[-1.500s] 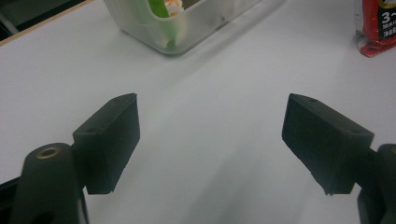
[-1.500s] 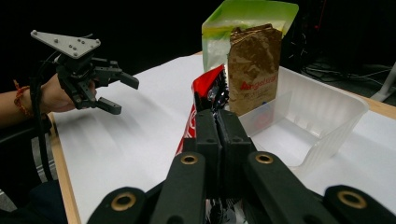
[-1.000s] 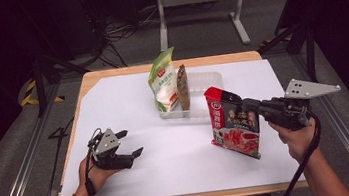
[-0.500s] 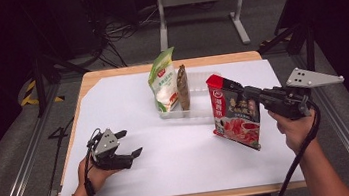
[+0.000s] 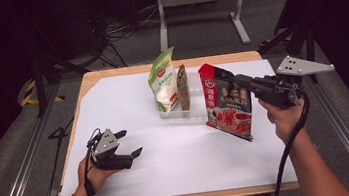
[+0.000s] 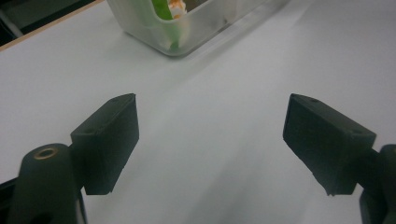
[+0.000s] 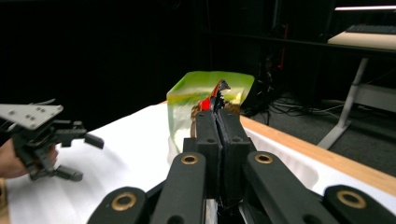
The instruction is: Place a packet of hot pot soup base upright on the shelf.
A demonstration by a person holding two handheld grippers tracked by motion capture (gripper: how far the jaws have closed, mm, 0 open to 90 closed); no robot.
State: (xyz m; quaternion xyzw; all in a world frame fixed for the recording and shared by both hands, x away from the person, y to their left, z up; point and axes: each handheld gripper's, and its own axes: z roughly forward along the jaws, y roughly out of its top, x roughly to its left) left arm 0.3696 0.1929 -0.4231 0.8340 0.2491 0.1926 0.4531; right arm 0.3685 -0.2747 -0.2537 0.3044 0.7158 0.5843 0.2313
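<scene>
High view: right hand-held gripper (image 5: 233, 81) clamps red pouch (image 5: 227, 104) top edge, pouch hanging below

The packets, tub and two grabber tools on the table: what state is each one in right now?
Red packet: hanging off the table, pinched at its top edge.
Right gripper: shut on the red packet.
Left gripper: open, holding nothing.
Green packet: upright in the tub.
Brown packet: upright in the tub.
Tub: on the table.
</scene>
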